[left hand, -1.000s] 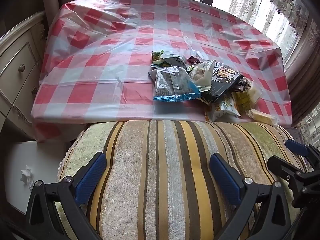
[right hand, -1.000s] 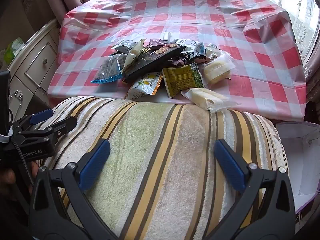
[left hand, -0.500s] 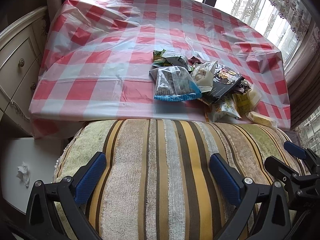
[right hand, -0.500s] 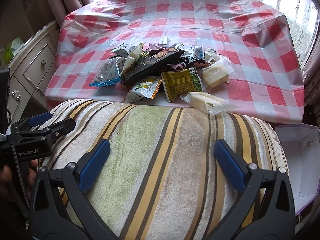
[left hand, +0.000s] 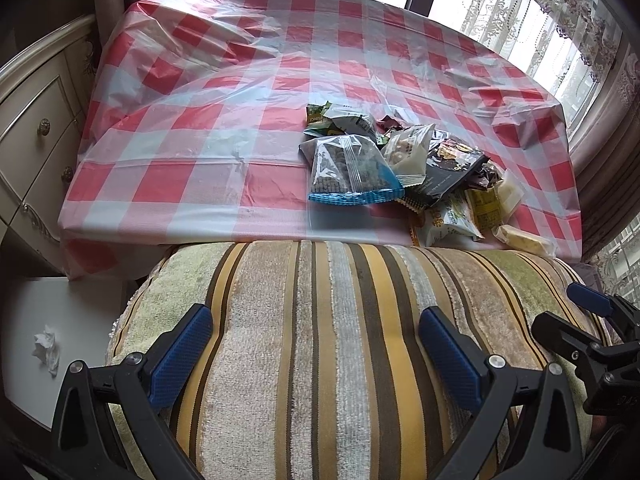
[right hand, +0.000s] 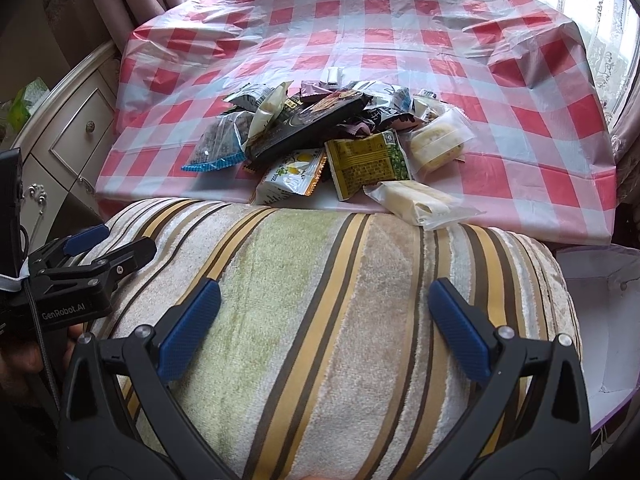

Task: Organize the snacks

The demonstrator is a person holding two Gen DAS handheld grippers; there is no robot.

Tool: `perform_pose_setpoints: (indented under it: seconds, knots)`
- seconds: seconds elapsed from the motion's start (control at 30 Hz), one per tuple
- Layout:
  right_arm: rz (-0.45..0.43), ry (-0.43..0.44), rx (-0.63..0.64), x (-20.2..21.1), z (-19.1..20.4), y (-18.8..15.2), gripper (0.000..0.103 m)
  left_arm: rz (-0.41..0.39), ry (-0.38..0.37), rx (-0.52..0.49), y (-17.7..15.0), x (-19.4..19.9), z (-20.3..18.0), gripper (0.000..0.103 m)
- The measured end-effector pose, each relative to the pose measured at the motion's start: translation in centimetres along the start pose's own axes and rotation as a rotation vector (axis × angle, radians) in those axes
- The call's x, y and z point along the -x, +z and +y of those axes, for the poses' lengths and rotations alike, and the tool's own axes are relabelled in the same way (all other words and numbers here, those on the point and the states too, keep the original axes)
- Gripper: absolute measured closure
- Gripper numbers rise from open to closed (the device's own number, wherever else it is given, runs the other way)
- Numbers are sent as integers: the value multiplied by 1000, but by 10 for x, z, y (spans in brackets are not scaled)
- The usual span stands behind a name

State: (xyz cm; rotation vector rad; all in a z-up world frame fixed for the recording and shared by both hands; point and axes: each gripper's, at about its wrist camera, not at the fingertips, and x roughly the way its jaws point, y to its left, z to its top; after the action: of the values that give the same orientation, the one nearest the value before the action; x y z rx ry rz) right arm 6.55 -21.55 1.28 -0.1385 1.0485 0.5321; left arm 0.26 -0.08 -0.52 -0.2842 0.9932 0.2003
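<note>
Far left, a cream dresser (left hand: 36,128) stands against the table's edge, and below it a crumpled tissue (left hand: 46,348) lies on a white surface. The left gripper (left hand: 316,344) hangs over a striped cushion (left hand: 320,320), fingers spread wide, nothing between them. That cushion sits between both grippers and the table, butting up to the checked cloth (left hand: 192,140). On the cloth, right of centre and near the front edge, the snack pile (left hand: 400,164): a clear blue-edged bag (left hand: 348,168) on its left side, a black packet (right hand: 312,124) across the top, a yellow-green packet (right hand: 368,162) in front, and a pale wrapped cake (right hand: 420,202) with its wrapper overlapping the cushion. The wrappers underneath are buried; I can't make them out. The right gripper (right hand: 324,336) also hovers over the cushion, fingers wide apart and empty. Far right, a white box (right hand: 608,320) sits beside the cushion, cut off at the edge, inside unclear. Lace curtains (left hand: 560,20) hang behind.
</note>
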Motion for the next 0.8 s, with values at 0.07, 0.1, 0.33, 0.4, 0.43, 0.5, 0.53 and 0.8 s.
perform_pose_setpoints:
  seconds: [0.07, 0.1, 0.33, 0.4, 0.43, 0.5, 0.53, 0.8]
  knots:
    - [0, -7, 4, 0, 1, 0, 0, 0, -1, 1, 0, 0, 0, 0]
    - [2, -19, 12, -1, 4, -1, 0, 0, 0, 0, 0, 0, 0, 0]
    - [3, -24, 18, -1, 3, 0, 0, 0, -1, 0, 0, 0, 0, 0]
    - [3, -24, 17, -1, 3, 0, 0, 0, 0, 0, 0, 0, 0, 0]
    - [1, -25, 17, 0, 3, 0, 0, 0, 0, 0, 0, 0, 0, 0]
    - [-5, -38, 20, 2, 4, 0, 0, 0, 0, 0, 0, 0, 0, 0]
    - [-10, -49, 24, 4, 4, 0, 0, -1, 2, -1, 0, 0, 0, 0]
    - [-26, -82, 15, 8, 2, 0, 0, -8, 9, 0, 1, 2, -1, 0]
